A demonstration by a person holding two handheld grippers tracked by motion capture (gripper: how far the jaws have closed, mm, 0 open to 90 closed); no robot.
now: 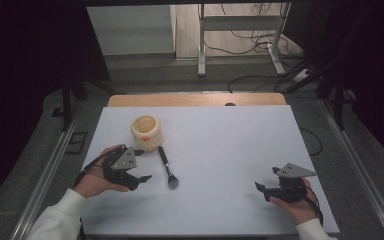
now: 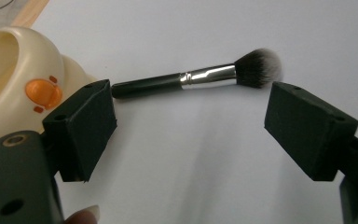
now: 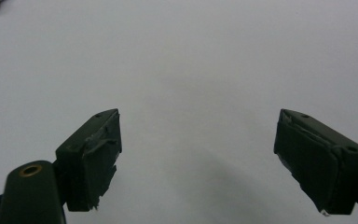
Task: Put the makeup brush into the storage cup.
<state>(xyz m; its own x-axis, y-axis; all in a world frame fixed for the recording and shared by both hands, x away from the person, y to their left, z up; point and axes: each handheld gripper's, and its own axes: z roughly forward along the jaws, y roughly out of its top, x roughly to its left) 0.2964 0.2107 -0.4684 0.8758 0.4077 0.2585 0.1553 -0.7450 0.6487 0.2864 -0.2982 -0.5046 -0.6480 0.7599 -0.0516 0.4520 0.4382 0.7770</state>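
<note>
Just off the near left part of the white table [image 1: 220, 150], the left gripper [image 1: 141, 165] sits in the person's left hand [image 1: 94, 184] with its jaws spread wide and nothing between them; in the left gripper view the two black pads stand well apart, one near the cream pot [image 2: 9, 79] and the other near the brush's bristle end. Beyond those pads lies the makeup brush [image 2: 200, 77], flat on the table, untouched by either pad, its black handle pointing toward the pot and its dark, pale-tipped bristles pointing away. From the high view the brush [image 1: 166, 166] lies in the left half of the table, its handle end close beside the pot and its bristle end turned toward the near edge, just right of the left gripper. That pot [image 1: 146, 132], round and open-topped with an orange mark on its side, stands upright toward the far left part of the table. Near the near right corner the right gripper [image 1: 261, 188] rests in the person's right hand [image 1: 300, 205], jaws likewise wide and empty, well apart from the brush, with bare white table ahead of it in the right gripper view
</note>
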